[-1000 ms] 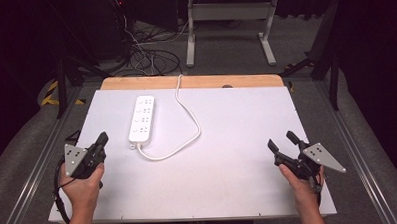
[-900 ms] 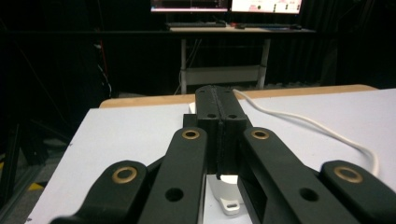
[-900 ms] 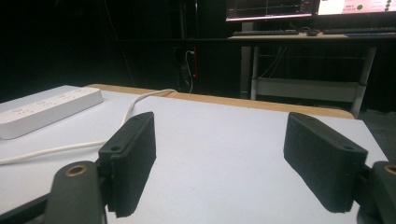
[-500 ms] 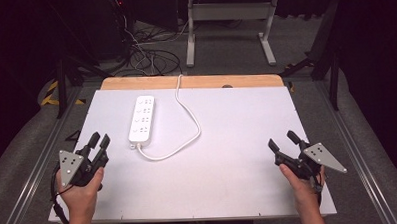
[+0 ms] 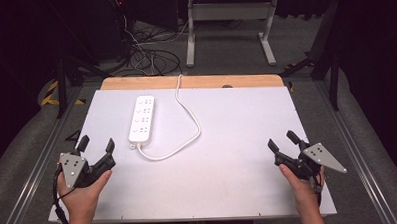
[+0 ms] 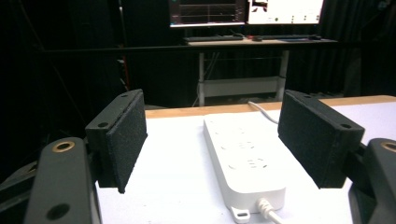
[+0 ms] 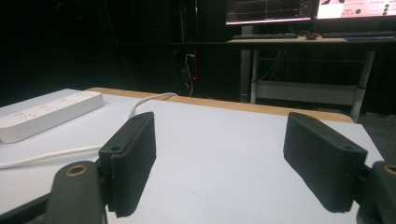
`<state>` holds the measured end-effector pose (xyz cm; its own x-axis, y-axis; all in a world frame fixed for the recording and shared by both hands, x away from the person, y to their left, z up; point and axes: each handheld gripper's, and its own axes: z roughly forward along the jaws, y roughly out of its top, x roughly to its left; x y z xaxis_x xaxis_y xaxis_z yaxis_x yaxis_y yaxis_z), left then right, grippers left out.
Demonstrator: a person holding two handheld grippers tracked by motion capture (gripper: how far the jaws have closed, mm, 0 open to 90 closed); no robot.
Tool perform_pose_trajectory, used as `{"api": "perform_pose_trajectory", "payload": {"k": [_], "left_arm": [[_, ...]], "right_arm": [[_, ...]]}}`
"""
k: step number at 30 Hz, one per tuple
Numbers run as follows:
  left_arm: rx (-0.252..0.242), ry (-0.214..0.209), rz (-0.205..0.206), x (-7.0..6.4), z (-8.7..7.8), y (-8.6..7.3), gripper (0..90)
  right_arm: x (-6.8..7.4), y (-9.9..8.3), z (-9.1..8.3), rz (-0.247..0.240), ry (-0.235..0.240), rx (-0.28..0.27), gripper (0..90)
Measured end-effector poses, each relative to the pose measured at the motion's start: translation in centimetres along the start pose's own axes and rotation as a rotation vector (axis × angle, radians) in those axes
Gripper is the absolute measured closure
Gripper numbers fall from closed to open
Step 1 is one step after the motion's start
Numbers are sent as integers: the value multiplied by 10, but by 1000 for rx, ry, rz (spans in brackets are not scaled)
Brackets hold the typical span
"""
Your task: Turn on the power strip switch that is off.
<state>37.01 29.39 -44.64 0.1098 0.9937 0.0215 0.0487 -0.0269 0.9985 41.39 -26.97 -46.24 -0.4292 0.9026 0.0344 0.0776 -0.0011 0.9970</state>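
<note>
Black-jawed left gripper (image 5: pixel 96 144) spread wide, empty, facing power strip (image 5: pixel 142 119), right gripper (image 5: pixel 281 139) likewise agape

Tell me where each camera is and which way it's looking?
High view: sits above the person's side, looking forward and down on the table; both hands show, with the left gripper and right gripper.
Left gripper view: rides the left gripper, looking between its open jaws at the power strip.
Right gripper view: rides the right gripper, looking across the table between its open jaws, the power strip off to its left.
Shared: all three show the white power strip and its cord.
</note>
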Motion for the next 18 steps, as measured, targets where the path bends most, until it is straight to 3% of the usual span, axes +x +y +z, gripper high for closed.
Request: {"api": "perform_pose_trajectory", "payload": {"k": [18], "left_arm": [[-7, -7, 28, -1, 3, -1, 244]], "right_arm": [[-1, 1, -3, -5, -7, -4, 258]]}}
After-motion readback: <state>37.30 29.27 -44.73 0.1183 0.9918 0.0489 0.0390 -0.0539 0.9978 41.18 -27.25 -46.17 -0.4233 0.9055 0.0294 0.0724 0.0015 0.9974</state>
